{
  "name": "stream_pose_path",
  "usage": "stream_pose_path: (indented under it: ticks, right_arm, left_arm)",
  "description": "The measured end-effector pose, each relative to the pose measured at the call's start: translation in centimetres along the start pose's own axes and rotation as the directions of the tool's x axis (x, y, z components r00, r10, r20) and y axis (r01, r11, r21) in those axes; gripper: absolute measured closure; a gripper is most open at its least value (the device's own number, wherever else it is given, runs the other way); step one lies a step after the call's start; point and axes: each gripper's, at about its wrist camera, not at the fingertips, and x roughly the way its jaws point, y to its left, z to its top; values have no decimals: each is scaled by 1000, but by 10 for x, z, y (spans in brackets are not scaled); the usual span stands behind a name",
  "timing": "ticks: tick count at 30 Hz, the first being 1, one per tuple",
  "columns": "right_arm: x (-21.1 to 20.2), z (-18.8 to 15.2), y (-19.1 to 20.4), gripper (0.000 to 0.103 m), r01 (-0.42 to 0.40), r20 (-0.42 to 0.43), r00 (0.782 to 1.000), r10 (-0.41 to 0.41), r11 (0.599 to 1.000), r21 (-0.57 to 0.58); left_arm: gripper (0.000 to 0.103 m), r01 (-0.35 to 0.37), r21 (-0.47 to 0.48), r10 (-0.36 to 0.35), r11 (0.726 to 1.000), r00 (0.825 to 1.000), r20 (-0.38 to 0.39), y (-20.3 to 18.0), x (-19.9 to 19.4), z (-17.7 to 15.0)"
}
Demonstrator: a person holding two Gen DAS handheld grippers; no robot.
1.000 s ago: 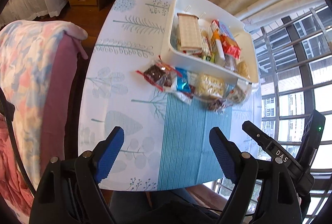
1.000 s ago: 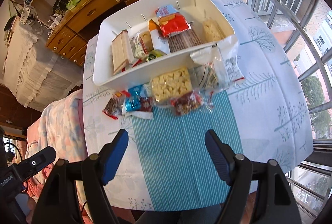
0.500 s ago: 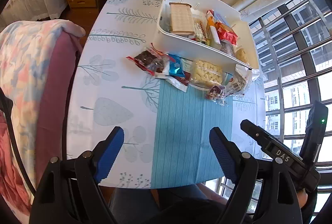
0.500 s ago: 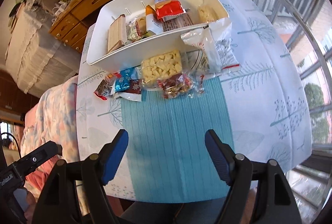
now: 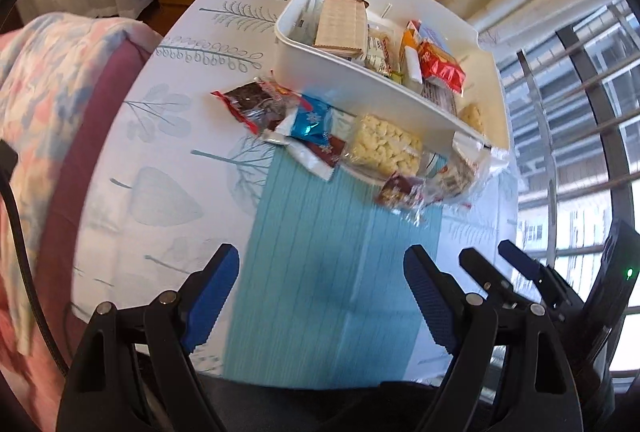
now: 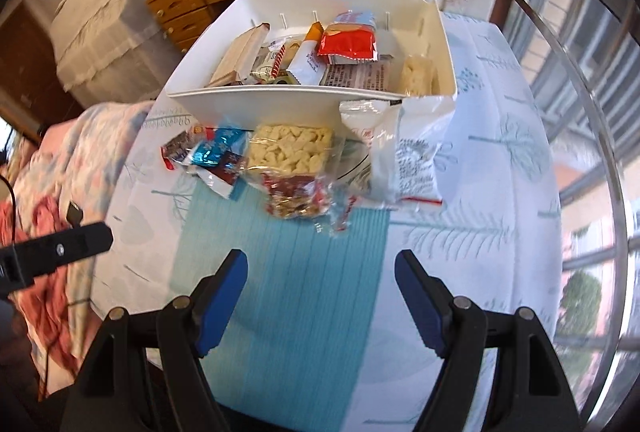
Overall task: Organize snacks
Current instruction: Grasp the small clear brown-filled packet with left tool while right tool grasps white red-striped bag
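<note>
Both tools tilt steeply down over the teal striped runner (image 5: 340, 272) on the counter. The left tool (image 5: 322, 296) and the right tool (image 6: 320, 296) each stand with blue-padded jaws wide apart, nothing between them. Loose snack packets, among them a clear bag of pale puffed pieces (image 6: 290, 150), lie just before the white plastic bin (image 6: 312, 100) of snacks.

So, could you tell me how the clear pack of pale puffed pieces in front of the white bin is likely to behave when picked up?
The puffed snack pack looks light for its size, being airy pieces. Its glossy clear film may be slippery and crinkly. The pieces could probably crush under a hard squeeze.
</note>
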Motion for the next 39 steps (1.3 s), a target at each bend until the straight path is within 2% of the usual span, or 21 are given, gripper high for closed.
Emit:
stream_pose_path:
  ticks: [7, 12, 19, 24, 30, 35, 39]
  right_arm:
    - [14, 9, -20, 26, 6, 53, 999, 0, 992, -126]
    - [30, 14, -35, 26, -12, 36, 999, 17, 991, -131]
    - [50, 24, -55, 26, -49, 62, 996, 57, 992, -113]
    - [59, 30, -70, 26, -65, 89, 993, 73, 994, -90]
    - [72, 40, -76, 28, -133, 101, 984, 144, 986, -104]
    - [80, 46, -69, 37, -152, 115, 979, 170, 976, -154]
    - [81, 47, -64, 41, -153, 122, 977, 177, 971, -183]
  left_arm:
    - [19, 16, -25, -16, 1000, 1000, 11, -30, 34, 0]
    - [19, 22, -48, -21, 999, 1000, 8, -50, 62, 4]
    - [19, 16, -37, -16, 999, 1000, 7, -74, 102, 9]
    - [19, 39, -57, -38, 998, 999, 19, -82, 122, 15]
    - [19, 56, -80, -56, 995, 998, 3, -87, 142, 29]
    - [21, 67, -132, -72, 989, 997, -33, -78, 153, 34]
    - [31, 116, -193, -132, 974, 989, -72, -75, 167, 35]
